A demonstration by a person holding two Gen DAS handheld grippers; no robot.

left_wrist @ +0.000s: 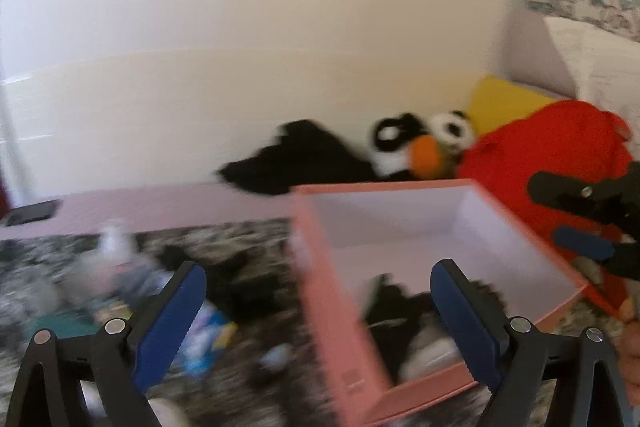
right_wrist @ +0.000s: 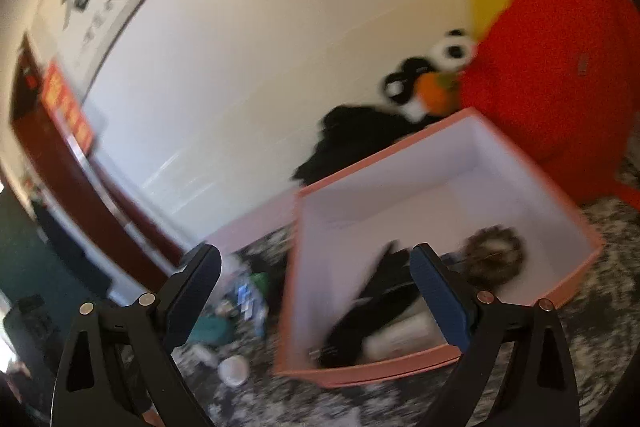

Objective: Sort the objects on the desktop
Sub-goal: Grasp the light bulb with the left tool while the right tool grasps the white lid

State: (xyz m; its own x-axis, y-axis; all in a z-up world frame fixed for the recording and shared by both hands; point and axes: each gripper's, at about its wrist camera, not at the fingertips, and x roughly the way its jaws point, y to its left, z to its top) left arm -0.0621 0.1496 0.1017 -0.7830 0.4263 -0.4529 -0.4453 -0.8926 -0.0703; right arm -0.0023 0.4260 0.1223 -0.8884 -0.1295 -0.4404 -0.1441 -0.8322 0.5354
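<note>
Left tongs (left_wrist: 318,303) wide open; right tongs (right_wrist: 316,287) likewise, apparently empty despite blur.

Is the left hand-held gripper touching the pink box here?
Cannot tell. In the left wrist view the left hand-held gripper is open, its right finger overlapping the pink box in the blurred image, so neither contact nor gap shows plainly.

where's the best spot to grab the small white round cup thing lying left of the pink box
It's blurred, so this is tentative. The white round cup sits on the patterned cloth left of the pink box, open side seemingly facing up. Come from above and pinch across its rim; open space around it gives the right tongs room to straddle it.
</note>
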